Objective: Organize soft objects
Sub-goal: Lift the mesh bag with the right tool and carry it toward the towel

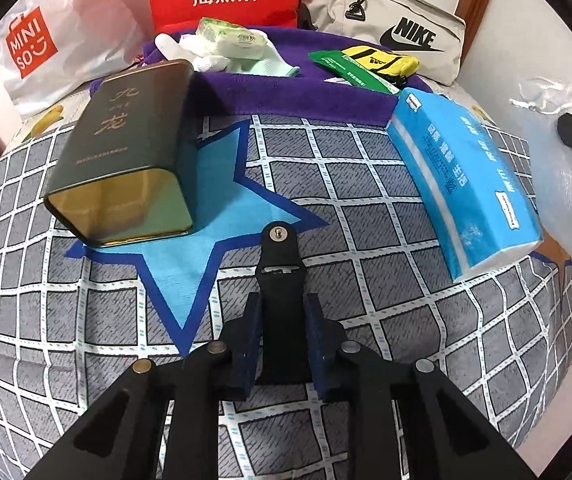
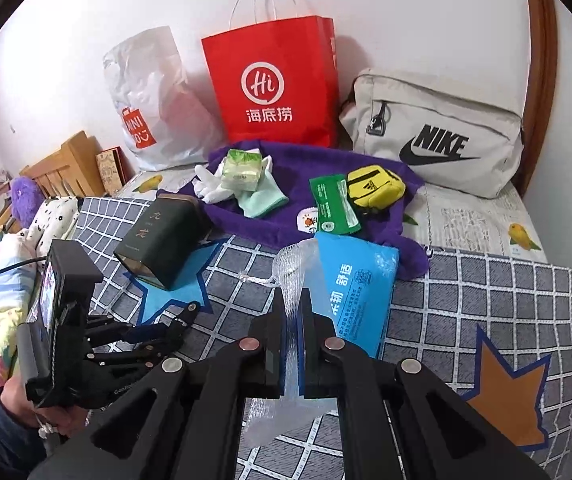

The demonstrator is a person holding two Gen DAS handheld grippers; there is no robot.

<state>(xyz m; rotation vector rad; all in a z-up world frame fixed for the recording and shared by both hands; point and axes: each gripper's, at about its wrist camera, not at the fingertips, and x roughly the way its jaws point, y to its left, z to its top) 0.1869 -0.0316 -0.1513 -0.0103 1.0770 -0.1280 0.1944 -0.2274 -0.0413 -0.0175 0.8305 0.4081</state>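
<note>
Nearby, dark tin (image 1: pixel 126 152), blue tissue pack (image 1: pixel 466 184) — purple towel (image 1: pixel 286 92) behind.

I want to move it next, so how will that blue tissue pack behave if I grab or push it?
The blue tissue pack looks soft: a pinch would probably dent it. Its glossy plastic wrap may slip between pads. It lies flat on the checked bedcover, so a push would likely slide it rather than tip or roll it.
</note>
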